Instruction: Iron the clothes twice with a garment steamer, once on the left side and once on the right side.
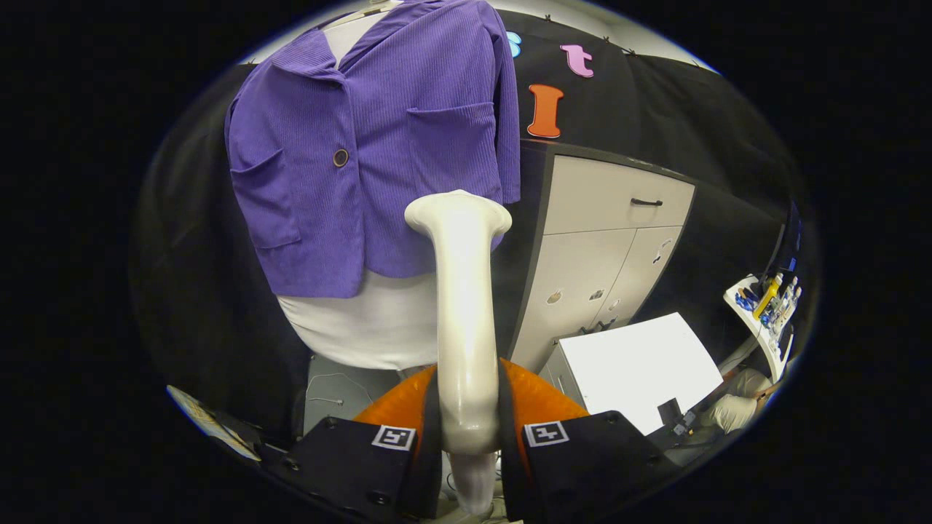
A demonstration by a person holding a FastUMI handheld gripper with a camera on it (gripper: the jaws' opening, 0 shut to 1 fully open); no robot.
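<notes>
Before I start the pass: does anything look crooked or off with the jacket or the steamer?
Nothing stands out. The purple jacket hangs buttoned on the white mannequin; the steamer stands upright, clamped between the fingers, its head near the jacket's hem.

Tool [466, 418] upright, fingers [429, 415] clamped closed

The camera rides on the gripper [466, 429], looking forward along its two fingers, close behind the steamer [462, 306] clamped between them, facing the purple jacket [364, 167] just beyond.
</notes>
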